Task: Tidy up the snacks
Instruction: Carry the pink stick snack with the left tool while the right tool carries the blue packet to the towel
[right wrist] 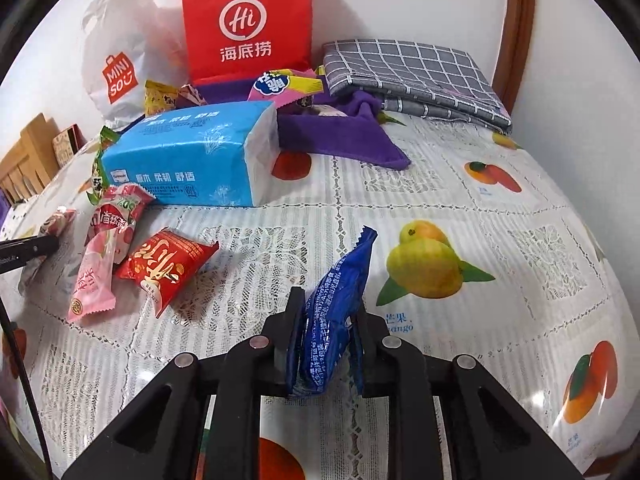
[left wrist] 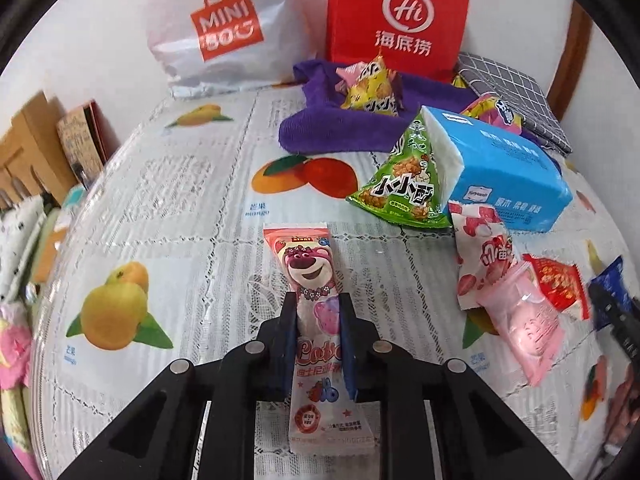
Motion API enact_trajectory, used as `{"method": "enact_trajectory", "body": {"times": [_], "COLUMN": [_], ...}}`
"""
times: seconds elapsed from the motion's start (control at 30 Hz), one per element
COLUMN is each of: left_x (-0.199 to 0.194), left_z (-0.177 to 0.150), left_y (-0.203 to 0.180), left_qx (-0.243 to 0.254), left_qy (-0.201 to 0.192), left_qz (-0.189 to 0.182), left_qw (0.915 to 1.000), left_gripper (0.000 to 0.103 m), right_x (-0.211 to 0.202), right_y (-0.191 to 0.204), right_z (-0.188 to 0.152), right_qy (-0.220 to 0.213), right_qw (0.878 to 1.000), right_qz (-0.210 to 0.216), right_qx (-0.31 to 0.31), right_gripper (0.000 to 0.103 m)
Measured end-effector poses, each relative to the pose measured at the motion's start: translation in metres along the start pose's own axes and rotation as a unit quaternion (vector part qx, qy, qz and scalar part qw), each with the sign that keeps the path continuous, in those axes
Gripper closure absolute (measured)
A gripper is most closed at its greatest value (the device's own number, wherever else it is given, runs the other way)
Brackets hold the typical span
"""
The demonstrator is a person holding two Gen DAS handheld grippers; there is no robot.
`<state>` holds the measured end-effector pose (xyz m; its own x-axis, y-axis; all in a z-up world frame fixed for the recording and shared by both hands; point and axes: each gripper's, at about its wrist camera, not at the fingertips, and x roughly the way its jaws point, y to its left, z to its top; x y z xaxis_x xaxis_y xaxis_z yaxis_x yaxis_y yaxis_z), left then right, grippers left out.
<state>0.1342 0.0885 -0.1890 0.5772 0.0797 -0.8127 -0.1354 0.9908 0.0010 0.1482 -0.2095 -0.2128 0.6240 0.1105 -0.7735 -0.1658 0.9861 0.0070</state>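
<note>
Two handheld tools angle down over a fruit-print table (left wrist: 192,216), each clamped on a snack. The left tool (left wrist: 318,300) grips a long pink bear-print packet (left wrist: 314,280) around its middle; whether the packet's far end touches the table is unclear. The right tool (right wrist: 330,308) pinches a blue packet (right wrist: 340,296). Sorting is mid-way; next, each packet needs carrying to its group, perhaps the loose pile (right wrist: 132,256) beside the tissue pack (right wrist: 192,152).

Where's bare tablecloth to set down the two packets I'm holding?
Free: the near-left cloth between the pink bear packet and the MINISO bag, and the right side from the blue packet up to the grey checked cloth. Crowded: the snack pile around the tissue pack and purple towel.
</note>
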Motion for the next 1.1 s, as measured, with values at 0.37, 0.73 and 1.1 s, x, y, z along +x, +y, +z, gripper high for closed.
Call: {"method": "enact_trajectory", "body": {"times": [0.37,0.73,1.1], "left_x": [-0.001,-0.001,0.000], "left_z": [-0.001,-0.002,-0.002], "left_y": [0.003,0.003,0.002], "left_qx": [-0.011,-0.012,-0.014], "left_qy": [-0.005,-0.006,-0.007], "left_qz": [-0.013,-0.015,-0.016], "left_qw": [0.9998,0.9998,0.9998], "left_gripper": [0.081,0.081,0.080], "right_x": [0.000,0.001,-0.002], "right_y": [0.001,-0.008,-0.016], "right_z": [0.001,0.002,0.001], "right_qy": [0.004,0.009,-0.003], "right_qw": [1.000,0.999,0.998], "right_qz": [0.001,0.028,0.050], "right_qx": [0.001,0.020,0.046], "right_gripper": [0.082,0.079,0.082]}}
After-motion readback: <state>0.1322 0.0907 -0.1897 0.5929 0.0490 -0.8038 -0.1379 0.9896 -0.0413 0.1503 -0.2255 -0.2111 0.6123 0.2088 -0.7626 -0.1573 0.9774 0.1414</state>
